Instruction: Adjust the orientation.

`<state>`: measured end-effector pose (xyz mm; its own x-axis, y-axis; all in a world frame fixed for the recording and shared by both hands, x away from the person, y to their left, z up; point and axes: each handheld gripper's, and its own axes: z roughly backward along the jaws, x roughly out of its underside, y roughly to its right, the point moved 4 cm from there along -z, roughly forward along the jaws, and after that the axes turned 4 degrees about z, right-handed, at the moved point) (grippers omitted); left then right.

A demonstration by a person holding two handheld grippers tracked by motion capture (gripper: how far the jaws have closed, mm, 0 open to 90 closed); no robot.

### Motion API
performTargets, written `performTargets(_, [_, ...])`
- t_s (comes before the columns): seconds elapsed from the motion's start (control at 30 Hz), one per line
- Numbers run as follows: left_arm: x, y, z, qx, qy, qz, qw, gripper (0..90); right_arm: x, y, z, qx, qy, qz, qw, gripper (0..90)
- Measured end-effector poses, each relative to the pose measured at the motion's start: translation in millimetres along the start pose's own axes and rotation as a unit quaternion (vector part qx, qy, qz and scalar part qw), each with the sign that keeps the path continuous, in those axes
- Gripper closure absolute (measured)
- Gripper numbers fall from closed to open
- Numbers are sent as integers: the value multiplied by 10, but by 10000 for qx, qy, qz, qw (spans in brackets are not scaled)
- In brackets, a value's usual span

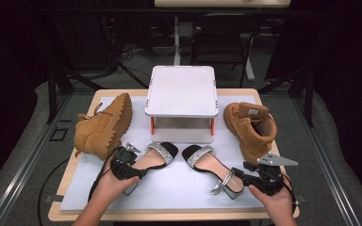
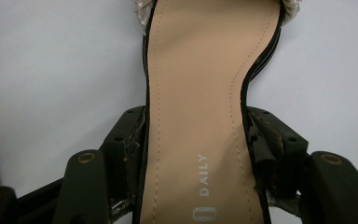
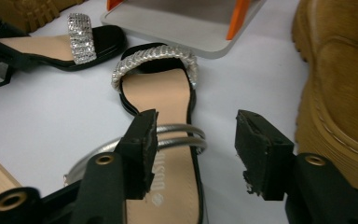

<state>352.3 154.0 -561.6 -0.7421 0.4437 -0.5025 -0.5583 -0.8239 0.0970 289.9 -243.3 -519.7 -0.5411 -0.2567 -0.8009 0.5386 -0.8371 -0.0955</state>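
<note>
While the left gripper (image 1: 139, 173) clamps the left sandal (image 1: 156, 157), the right gripper (image 1: 238, 175) stands wide at the right sandal (image 1: 207, 163).

Seen from the left gripper view, both pads (image 2: 130, 140) press the sides of the tan insole at the heel end, so that sandal (image 2: 200, 112) is held between them. From the right gripper view, the jaws stand apart over the heel end of the right sandal (image 3: 161, 100); one finger (image 3: 142, 137) lies over its silver ankle strap (image 3: 179, 135), the other is clear of the shoe, and no grip shows. Both sandals lie on the white mat (image 1: 169, 188), toes toward the far side, just near of a white stand (image 1: 182, 92). One tan boot (image 1: 104, 126) lies on its side at far left, another boot (image 1: 252, 128) at far right, close beside the right gripper.
</note>
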Motion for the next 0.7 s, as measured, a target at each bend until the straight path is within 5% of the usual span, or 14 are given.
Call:
performTargets(0.33, [-3,-6,2,47,-24,6,10000,406,-268,-148,-320,-213,-618,316,9974,326])
performTargets(0.7, [-7,-2,-8,57,-40,-75,9999,393,-277,-255,-611,-220,-1584,918,9828,301])
